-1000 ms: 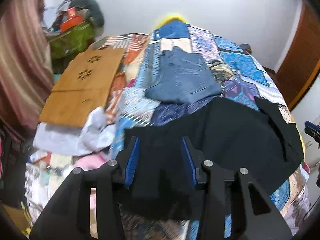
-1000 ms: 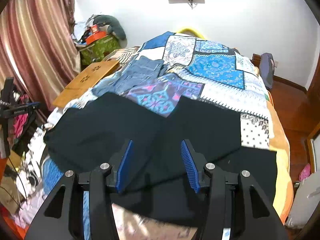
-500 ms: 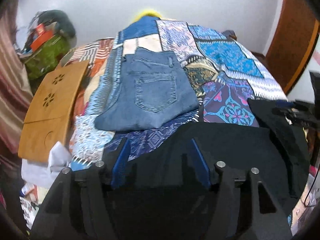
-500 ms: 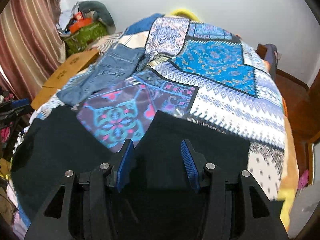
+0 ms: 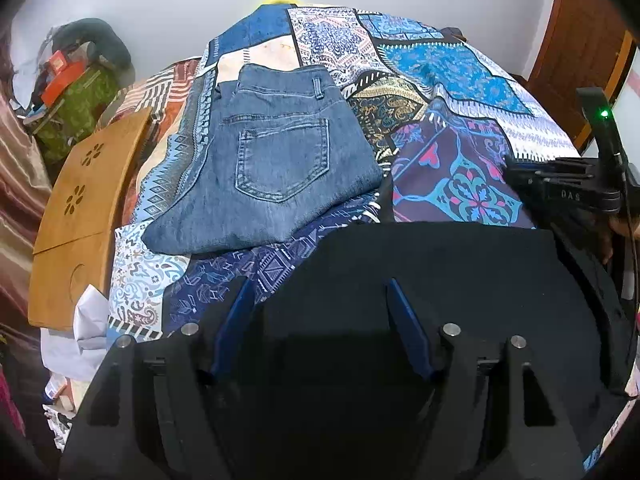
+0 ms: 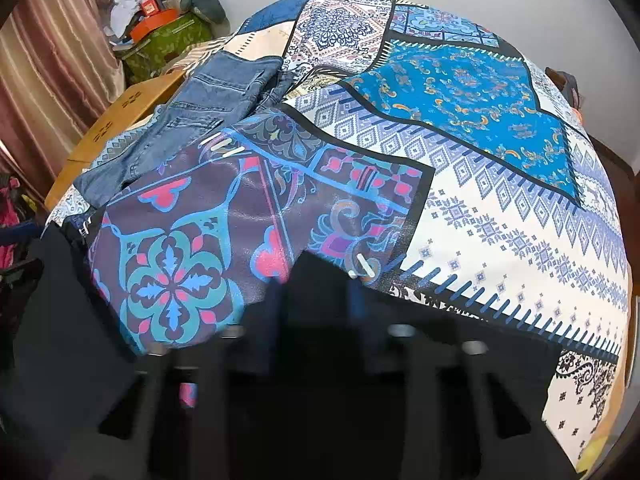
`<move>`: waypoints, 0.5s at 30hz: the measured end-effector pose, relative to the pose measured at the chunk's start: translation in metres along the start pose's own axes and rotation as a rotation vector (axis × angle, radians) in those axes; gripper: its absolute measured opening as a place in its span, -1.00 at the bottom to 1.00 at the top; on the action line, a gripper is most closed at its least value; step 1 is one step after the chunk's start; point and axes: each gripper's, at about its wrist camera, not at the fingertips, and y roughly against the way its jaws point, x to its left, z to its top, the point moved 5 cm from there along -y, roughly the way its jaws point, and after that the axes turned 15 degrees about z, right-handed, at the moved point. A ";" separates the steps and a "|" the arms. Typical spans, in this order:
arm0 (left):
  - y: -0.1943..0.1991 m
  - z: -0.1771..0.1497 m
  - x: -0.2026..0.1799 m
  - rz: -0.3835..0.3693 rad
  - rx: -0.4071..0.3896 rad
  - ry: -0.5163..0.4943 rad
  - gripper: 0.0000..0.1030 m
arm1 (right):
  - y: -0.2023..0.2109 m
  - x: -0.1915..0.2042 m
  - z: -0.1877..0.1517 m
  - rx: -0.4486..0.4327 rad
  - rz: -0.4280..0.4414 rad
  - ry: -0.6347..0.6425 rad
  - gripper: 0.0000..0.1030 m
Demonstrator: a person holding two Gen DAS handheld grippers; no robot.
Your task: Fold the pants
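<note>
Left wrist: left tool [image 5: 320, 316] wide open over black pants [image 5: 460, 272]; right tool [image 6: 316, 304] blurred.

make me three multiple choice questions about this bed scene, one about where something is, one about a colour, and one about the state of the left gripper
1. Where do the folded jeans lie?
A. on the quilt, beyond the black pants
B. on the wooden board
C. on the floor

2. What colour are the pants in front of the left gripper?
A. red
B. black
C. white

3. How do the left gripper's jaws stand?
A. shut on the jeans
B. shut on the board
C. open, with black cloth showing between them

Answers:
1. A, the jeans rest on the patterned quilt past the far edge of the black pants, with the wooden board off to the side.
2. B, the cloth spread at the near edge is black.
3. C, the two blue pads stand well apart.
</note>
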 end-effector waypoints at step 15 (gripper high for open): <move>0.085 -0.016 -0.045 -0.056 -0.049 -0.056 0.49 | 0.172 0.007 -0.037 -0.262 -0.046 -0.020 -0.76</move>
